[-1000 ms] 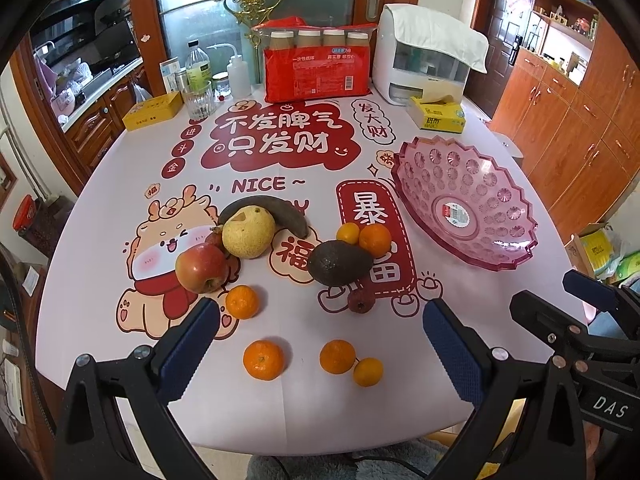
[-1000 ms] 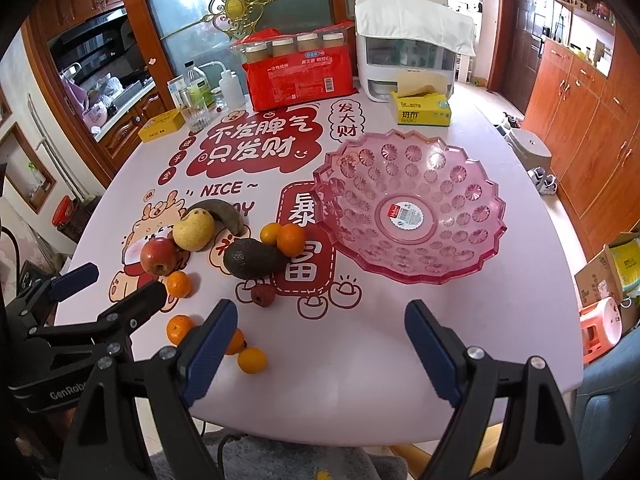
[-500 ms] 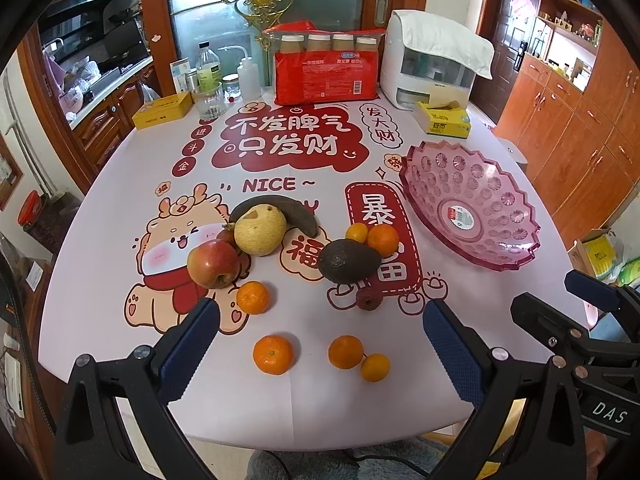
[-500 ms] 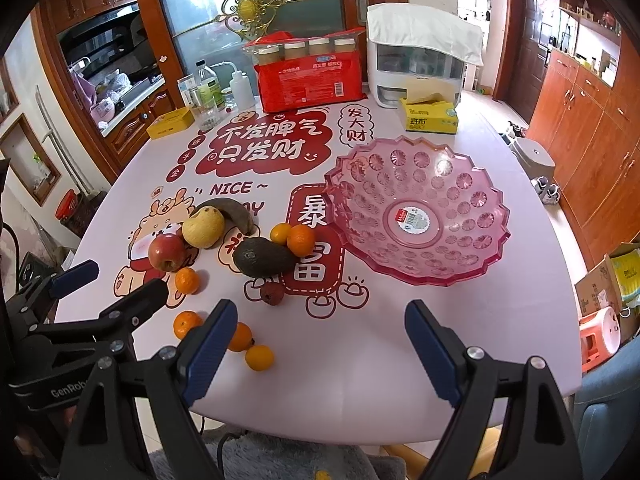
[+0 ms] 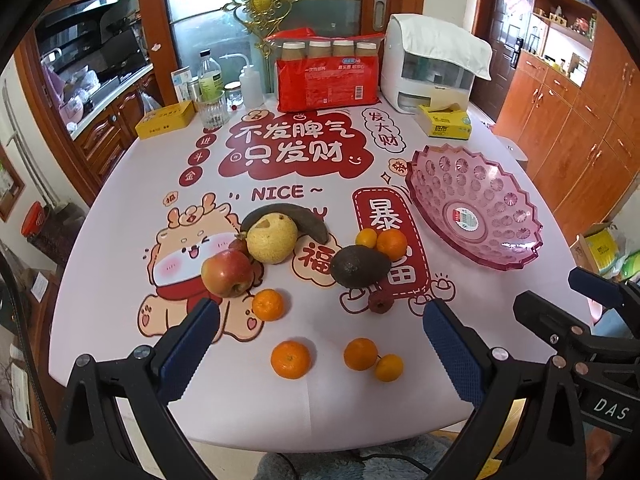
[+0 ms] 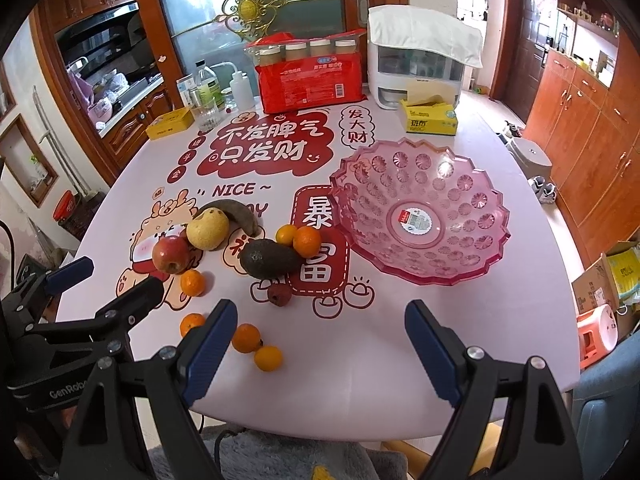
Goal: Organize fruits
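Worktop (image 5: 120,216) with pink printed cover carries everything. Pink plastic bowl (image 5: 476,208) sits empty on the right side, well apart from the fruit. Far edge: white appliance (image 5: 432,64) with a cloth over it, red drinks pack (image 5: 326,76) left of it, yellow tissue box (image 5: 444,126) in front of the appliance, yellow tin (image 5: 165,124) and bottles at far left. Fruit all on the worktop, centre-left: pear (image 5: 272,238) touching a dark banana (image 5: 288,218) behind it, red apple (image 5: 226,273) just near-left of the pear, dark avocado (image 5: 360,266) to the right with two oranges (image 5: 386,240) touching its far side. Small dark red fruit (image 5: 379,303) just near of the avocado. Loose oranges closer in: one (image 5: 268,304) beside the apple, one (image 5: 291,359) nearer, and a touching pair (image 5: 374,360) right of it. Left gripper (image 5: 316,354) spread wide, empty, hovering over the near edge. Right gripper (image 6: 320,350) also spread wide, empty, on the right side near the bowl
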`<state>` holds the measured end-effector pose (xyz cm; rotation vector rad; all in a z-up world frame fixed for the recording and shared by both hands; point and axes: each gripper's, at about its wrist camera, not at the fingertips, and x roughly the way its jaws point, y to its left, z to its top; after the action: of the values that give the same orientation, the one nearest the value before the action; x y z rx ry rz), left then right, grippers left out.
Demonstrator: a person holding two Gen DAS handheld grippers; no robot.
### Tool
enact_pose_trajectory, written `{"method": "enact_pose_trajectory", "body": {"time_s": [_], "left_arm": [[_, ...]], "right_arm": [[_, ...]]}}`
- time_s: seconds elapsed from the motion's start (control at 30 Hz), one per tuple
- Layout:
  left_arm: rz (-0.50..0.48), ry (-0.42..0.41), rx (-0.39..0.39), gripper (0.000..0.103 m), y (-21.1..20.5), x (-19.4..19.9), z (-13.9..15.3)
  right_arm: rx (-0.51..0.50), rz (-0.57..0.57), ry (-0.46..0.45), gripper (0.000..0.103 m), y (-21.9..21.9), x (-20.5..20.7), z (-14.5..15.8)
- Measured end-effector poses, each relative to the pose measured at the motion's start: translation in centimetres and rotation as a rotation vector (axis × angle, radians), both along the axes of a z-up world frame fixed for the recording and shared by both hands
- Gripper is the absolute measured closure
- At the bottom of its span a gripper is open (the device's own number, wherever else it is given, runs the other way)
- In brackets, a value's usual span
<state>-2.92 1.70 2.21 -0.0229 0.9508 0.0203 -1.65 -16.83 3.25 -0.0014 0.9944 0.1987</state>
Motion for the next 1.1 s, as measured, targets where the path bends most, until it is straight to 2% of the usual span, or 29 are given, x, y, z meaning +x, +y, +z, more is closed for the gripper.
{"method": "enact_pose_trajectory", "body": {"time_s": [0.27,0.5,0.67,0.87,1.0,1.1], "left_arm": [[-0.043,-0.001,0.017,0.002,2.5,1.2,0.9],[-0.066,0.034,0.015,0.002,5.5,2.9,0.3],[-0.059,0.091,0.005,0.002,8.3,4.9,-1.6],[-0.018,0.152,0.029,0.002,12.4,7.2,-4.1],[-0.021,0.185,0.057,0.002,14.2,8.5,-6.0],[-0.041,0.226,0.035,0.002,15.4,9.6,-8.0]], "right_arm": [[-0.003,-0.037,-0.015,0.016,2.4,0.3,1.1],[-0.022,-0.079,-0.006,0.016,4.8,1.0,0.9],[-0.039,-0.107,0.032,0.017,6.7,2.1,-0.4],[-0.044,-0.158,0.086,0.017,8.2,3.6,-3.0],[-0.038,-0.198,0.113,0.017,8.8,4.7,-4.7],[-0.022,-0.224,0.136,0.017,8.9,5.7,-6.2]]}}
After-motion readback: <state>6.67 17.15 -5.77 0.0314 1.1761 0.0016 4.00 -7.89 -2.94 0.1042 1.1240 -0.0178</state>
